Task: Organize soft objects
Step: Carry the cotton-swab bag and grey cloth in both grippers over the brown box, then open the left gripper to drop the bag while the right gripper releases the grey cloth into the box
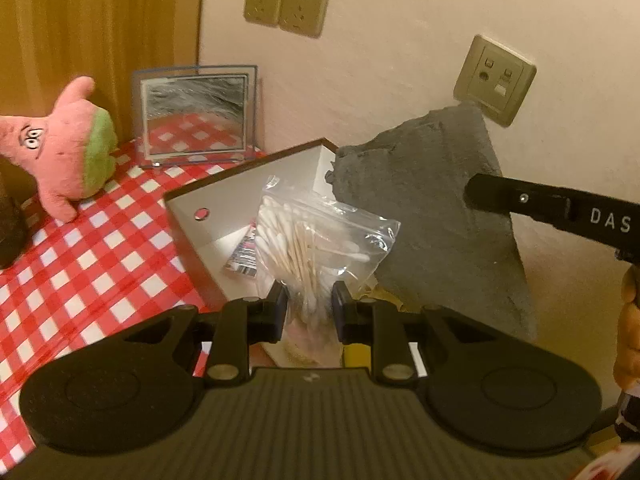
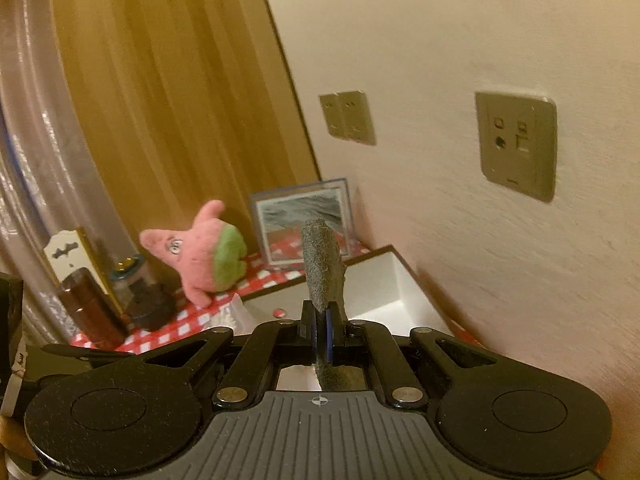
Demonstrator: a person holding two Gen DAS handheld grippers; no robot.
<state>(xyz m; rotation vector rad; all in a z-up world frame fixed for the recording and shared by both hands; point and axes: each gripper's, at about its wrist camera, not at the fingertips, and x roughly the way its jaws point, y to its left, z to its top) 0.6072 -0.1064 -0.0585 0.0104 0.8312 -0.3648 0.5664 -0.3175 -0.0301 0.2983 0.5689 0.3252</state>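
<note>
Standing upright, long axis vertical, grey felt sheet point(image 2: 320, 256) clenched in right tool point(image 2: 320, 330); left tool point(image 1: 308, 300) grasping cotton-swab bag point(image 1: 316, 236).

Rough grey felt pad point(image 1: 432, 216); glossy checked tablecloth point(image 1: 80, 272).

Box point(image 1: 224, 196) at my 12 o'clock, against the wall — bag of cotton swabs point(image 1: 320, 236) stands in it, between my left gripper's point(image 1: 308, 300) fingers. Felt cloth point(image 1: 432, 216) at 1 o'clock over the box, pinched in my right gripper point(image 2: 320, 328). Plush toy point(image 1: 68, 148) on the tablecloth point(image 1: 100, 264) at 10 o'clock — picture frame point(image 1: 196, 116) at 11, behind the box.
</note>
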